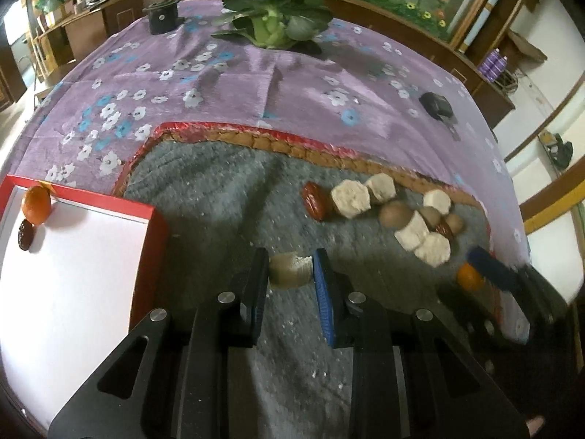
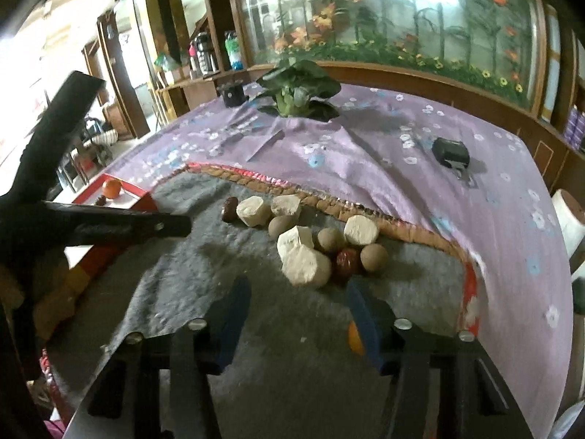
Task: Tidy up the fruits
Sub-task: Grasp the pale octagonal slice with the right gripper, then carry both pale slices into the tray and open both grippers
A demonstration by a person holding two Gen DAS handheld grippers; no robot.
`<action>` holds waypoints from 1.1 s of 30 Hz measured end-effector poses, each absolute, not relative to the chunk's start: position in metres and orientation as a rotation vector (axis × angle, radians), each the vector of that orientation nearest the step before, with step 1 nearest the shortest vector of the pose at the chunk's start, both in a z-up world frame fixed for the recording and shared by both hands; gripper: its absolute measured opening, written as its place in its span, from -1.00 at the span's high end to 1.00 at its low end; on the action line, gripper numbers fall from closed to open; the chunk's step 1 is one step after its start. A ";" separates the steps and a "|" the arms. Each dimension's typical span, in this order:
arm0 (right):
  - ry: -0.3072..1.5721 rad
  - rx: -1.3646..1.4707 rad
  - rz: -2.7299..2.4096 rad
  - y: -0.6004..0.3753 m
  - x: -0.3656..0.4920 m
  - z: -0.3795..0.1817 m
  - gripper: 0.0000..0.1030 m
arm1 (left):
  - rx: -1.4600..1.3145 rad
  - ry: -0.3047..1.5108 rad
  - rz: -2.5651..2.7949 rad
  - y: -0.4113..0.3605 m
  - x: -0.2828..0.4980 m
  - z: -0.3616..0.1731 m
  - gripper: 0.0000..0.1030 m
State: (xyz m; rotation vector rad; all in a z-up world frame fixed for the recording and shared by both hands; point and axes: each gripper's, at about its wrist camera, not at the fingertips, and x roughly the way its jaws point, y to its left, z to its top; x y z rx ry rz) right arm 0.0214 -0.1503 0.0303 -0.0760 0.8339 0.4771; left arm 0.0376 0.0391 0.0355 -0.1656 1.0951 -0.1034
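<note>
My left gripper [image 1: 290,274] is shut on a pale cut fruit chunk [image 1: 289,270], held just above the grey mat [image 1: 219,197]. A white tray with a red rim [image 1: 73,256] lies to its left and holds a small orange [image 1: 36,205] and a red date [image 1: 25,234]. Pale chunks [image 1: 351,197], brown round fruits [image 1: 393,214] and a red date [image 1: 315,199] lie in a group on the mat. My right gripper [image 2: 298,314] is open over the mat, in front of the chunks [image 2: 305,265]. An orange [image 2: 355,336] sits beside its right finger.
A purple flowered cloth [image 1: 292,84] covers the table. A leafy green vegetable [image 1: 272,18], a black cup [image 1: 162,16] and a small black device [image 1: 437,104] lie on it. Shelves and a flower mural stand behind. A paper roll [image 2: 568,219] is at the right edge.
</note>
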 end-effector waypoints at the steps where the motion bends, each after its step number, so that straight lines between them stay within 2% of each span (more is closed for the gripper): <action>1: 0.841 -0.083 0.477 -0.148 0.025 0.028 0.07 | -0.166 1.096 -0.106 0.039 0.037 0.035 0.54; 4: 0.861 -0.135 0.471 -0.136 0.035 0.020 0.10 | -0.168 1.103 -0.113 0.039 0.035 0.034 0.54; 6: 0.856 -0.193 0.441 -0.129 0.039 0.015 0.20 | -0.166 1.105 -0.111 0.039 0.035 0.034 0.54; 8: 0.865 -0.227 0.392 -0.127 0.044 0.008 0.49 | -0.169 1.106 -0.112 0.039 0.034 0.034 0.54; 16: 0.861 -0.048 0.443 -0.152 0.024 0.022 0.49 | -0.182 1.105 -0.104 0.046 0.027 0.036 0.54; 33: 0.841 -0.029 0.478 -0.127 -0.040 0.033 0.49 | -0.053 1.000 -0.056 0.041 -0.025 0.047 0.54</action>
